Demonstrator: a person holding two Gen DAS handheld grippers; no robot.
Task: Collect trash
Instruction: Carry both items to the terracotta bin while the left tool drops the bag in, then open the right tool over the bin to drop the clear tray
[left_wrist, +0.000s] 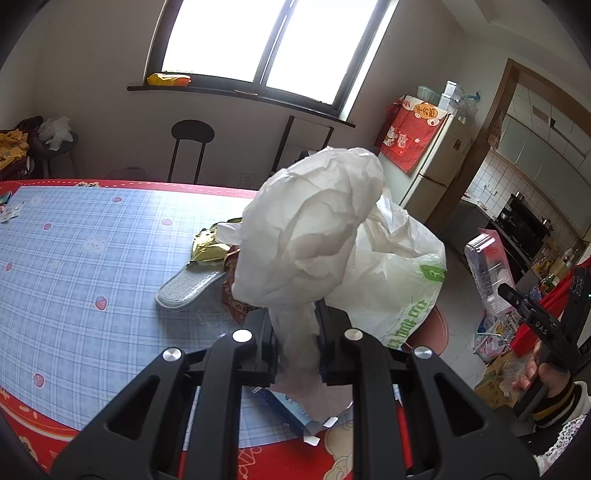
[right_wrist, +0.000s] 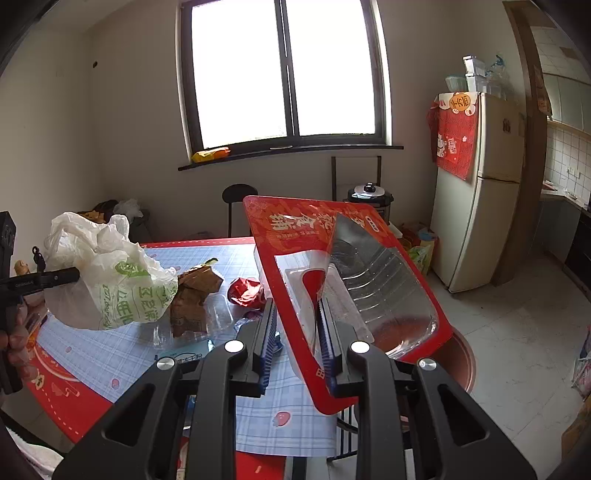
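My left gripper (left_wrist: 295, 332) is shut on the white plastic bag (left_wrist: 314, 229) with green print and holds it up over the table's right side; the bag also shows in the right wrist view (right_wrist: 110, 280). My right gripper (right_wrist: 295, 325) is shut on a red snack package with a clear plastic tray (right_wrist: 354, 273), held tilted above the table edge. More trash lies on the table: a brown wrapper (right_wrist: 195, 295), a crumpled red wrapper (right_wrist: 245, 291), a gold wrapper (left_wrist: 208, 251) and a clear tray (right_wrist: 218, 317).
The table (left_wrist: 74, 258) has a blue checked cloth with red border. A grey slipper (left_wrist: 188, 284) lies on it. A black stool (left_wrist: 192, 147) and a chair stand behind, a fridge (right_wrist: 480, 192) to the right, boxes and bags on the floor (left_wrist: 491, 343).
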